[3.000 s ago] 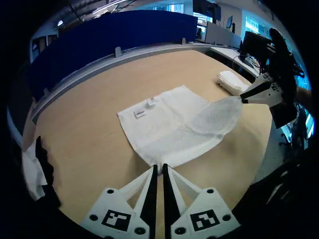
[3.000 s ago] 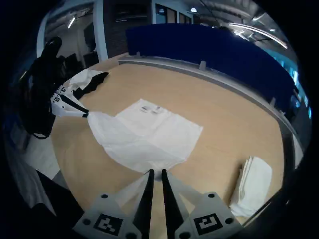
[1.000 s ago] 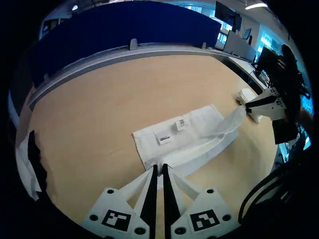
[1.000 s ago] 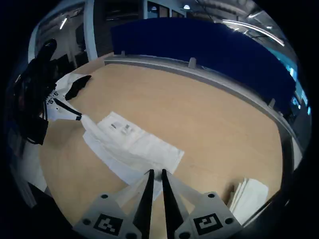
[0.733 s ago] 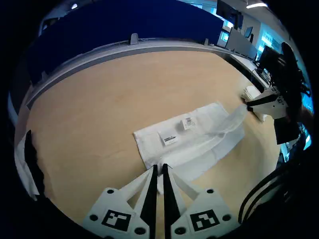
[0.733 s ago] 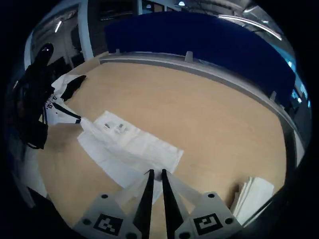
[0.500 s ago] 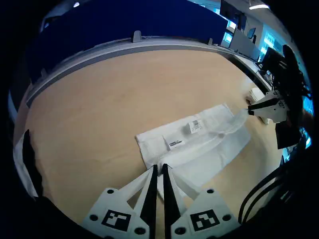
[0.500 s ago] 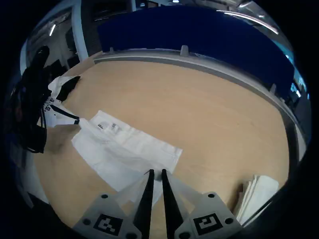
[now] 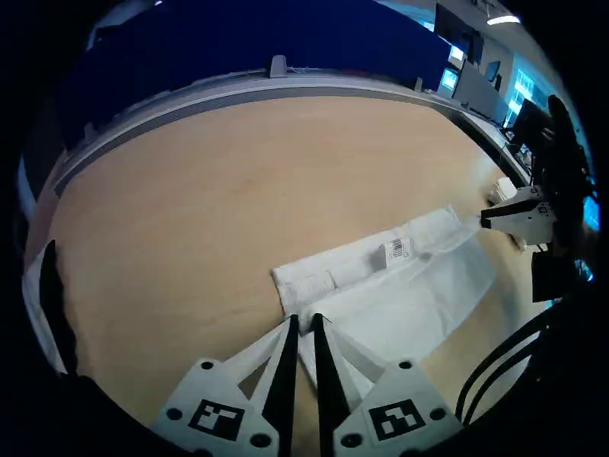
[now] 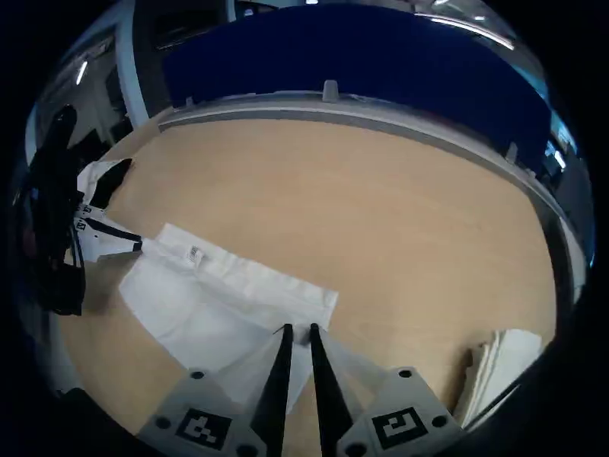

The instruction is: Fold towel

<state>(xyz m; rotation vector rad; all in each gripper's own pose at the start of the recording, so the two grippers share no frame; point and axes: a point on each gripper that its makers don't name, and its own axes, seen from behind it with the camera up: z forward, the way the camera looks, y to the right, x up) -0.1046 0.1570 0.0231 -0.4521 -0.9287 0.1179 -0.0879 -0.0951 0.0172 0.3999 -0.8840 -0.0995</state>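
Lying partly folded, white towel (image 9: 411,297); left tool (image 9: 303,324), right tool (image 10: 297,329) seemingly pinching corners.

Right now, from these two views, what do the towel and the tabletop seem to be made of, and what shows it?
The towel looks like soft white cloth, probably cotton, matte: it drapes and creases. The tabletop: pale wood or wood-look laminate, smooth with faint grain; which, I cannot tell.

The small printed label (image 9: 396,248) on the white cloth towel (image 9: 411,305) is unreadable (too small); the white folded stack (image 10: 502,365) at the wooden desk's (image 10: 396,213) right edge is cropped.
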